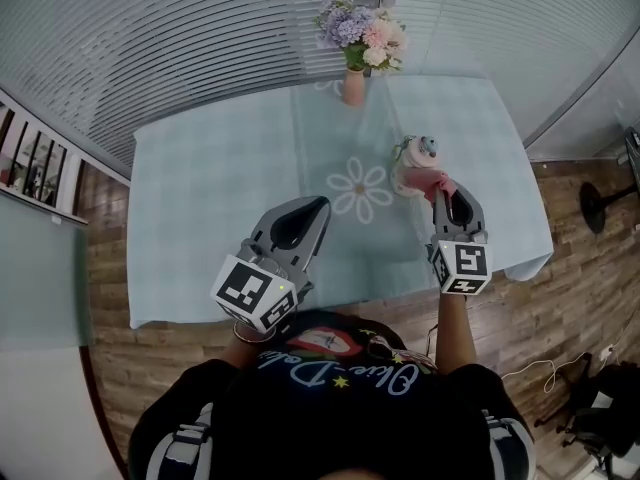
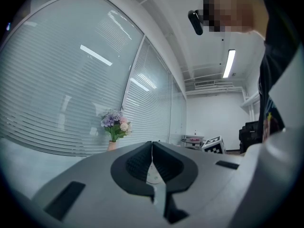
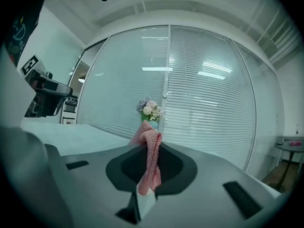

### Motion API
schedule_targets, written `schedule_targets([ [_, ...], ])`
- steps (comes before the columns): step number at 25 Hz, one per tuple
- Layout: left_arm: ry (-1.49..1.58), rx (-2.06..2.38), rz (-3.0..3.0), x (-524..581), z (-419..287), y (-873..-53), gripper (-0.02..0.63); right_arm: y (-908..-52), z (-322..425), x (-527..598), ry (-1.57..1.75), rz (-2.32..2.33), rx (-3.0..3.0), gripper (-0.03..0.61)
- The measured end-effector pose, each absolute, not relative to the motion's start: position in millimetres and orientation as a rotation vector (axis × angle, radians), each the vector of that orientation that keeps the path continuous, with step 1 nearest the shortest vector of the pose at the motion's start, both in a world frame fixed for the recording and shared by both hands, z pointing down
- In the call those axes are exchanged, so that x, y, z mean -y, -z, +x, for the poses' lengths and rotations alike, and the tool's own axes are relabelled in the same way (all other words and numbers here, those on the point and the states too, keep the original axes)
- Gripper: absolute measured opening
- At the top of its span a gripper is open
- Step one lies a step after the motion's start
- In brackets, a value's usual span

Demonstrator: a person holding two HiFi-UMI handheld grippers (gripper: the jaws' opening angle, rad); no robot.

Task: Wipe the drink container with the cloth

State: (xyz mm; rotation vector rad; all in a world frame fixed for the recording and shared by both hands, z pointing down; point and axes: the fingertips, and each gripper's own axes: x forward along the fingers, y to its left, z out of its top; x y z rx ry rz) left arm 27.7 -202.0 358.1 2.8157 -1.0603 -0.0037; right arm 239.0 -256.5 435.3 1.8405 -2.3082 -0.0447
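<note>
— What is being held in the right gripper [image 3: 151, 148]?
— The pink cloth [image 3: 150, 163] is being pinched between its closed jaws, just beside the drink container [image 1: 413, 168] on the table [image 1: 200, 228].
— And the left gripper [image 2: 152, 151]?
— Its jaws are being pressed together, with nothing between them.

cool, even indoor light, fairly bright. a ceiling strip lamp [image 2: 229, 63] glows in the left gripper view, and lamp streaks glare on the blinds [image 2: 95, 55]. both gripper views bulge, with black corners. the left claw [image 2: 152, 146] looks slightly soft; tabletop [image 1: 220, 168] shadows seem faint.
</note>
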Motion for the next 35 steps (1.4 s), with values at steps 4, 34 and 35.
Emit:
schedule_targets([
  [4, 0.003, 1.079, 2.812, 203, 26, -357, 0.006, -434, 250, 274, 0.109, 1.832, 2.186, 0.028],
  [34, -0.021, 1.181, 2.771, 219, 8, -359, 0.006, -542, 252, 290, -0.090, 1.552, 1.956, 0.028],
  [35, -0.021, 1.182, 2.770, 219, 8, -359, 0.006, -546, 252, 289, -0.087, 1.538, 1.946, 0.028],
])
